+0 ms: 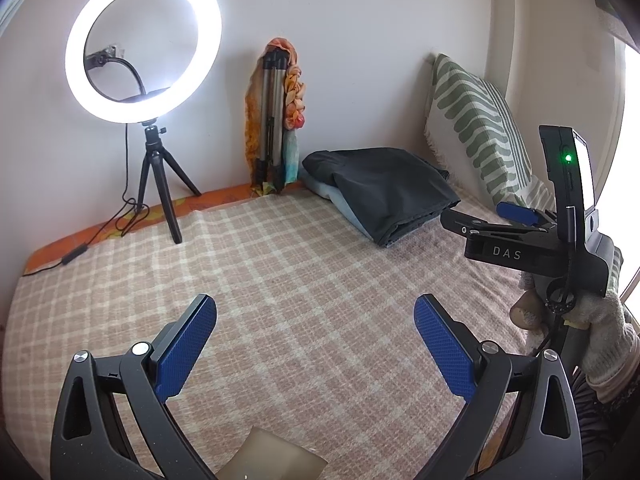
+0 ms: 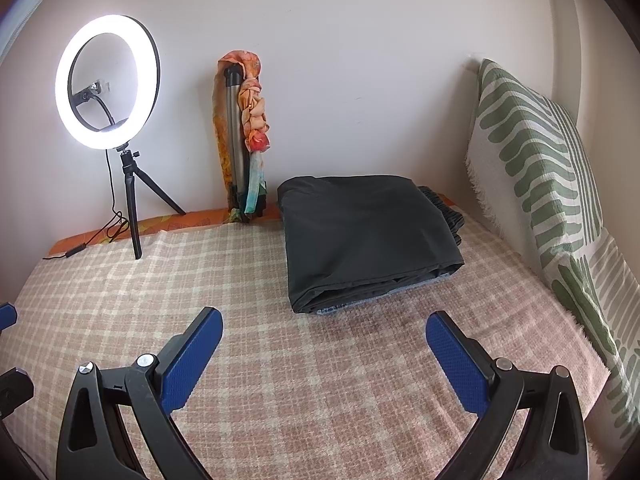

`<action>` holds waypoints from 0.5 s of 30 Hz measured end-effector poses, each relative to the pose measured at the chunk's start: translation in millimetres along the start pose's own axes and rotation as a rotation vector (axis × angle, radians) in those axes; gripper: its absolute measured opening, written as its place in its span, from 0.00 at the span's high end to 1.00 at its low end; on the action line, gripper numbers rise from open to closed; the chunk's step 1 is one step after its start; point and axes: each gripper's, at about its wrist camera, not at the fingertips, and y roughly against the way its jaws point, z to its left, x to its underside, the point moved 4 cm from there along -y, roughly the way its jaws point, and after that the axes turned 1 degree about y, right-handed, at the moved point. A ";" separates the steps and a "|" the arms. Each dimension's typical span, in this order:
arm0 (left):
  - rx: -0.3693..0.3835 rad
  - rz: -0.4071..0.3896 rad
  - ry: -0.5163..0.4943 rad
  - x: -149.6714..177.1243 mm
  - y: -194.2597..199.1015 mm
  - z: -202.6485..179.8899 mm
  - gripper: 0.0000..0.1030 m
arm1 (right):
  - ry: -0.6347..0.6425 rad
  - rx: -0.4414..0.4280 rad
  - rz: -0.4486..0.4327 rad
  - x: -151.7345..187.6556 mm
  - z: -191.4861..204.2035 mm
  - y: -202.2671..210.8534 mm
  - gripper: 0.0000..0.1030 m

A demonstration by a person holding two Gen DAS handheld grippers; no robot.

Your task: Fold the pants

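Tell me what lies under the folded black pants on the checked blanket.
Under the folded black pants a light blue folded fabric item peeks out at the edges. Most of it is covered, so what garment it is cannot be told.

free: checked blanket (image 2: pixel 280 380) near side | obstacles: folded pants (image 2: pixel 368 236), pillow (image 2: pixel 548 184), ring light (image 2: pixel 108 80)

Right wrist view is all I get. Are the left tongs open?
Observer: Yes. The left tongs are wide open, with nothing between them, over the checked blanket.
Operator: Anything under the dark pants?
Observer: A light blue garment sticks out beneath the dark folded pants on their left side.
Operator: Is my unit powered?
Observer: A green light is lit on the body behind the right tongs.
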 end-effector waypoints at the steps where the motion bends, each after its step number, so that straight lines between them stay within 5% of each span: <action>1: 0.000 0.000 -0.001 -0.3 0.1 -0.1 0.04 | 0.001 0.000 0.001 0.0 0.0 0.0 0.00; 15: -0.006 0.003 0.000 0.9 0.9 -0.7 0.04 | 0.009 -0.007 0.007 1.1 1.8 -1.7 0.00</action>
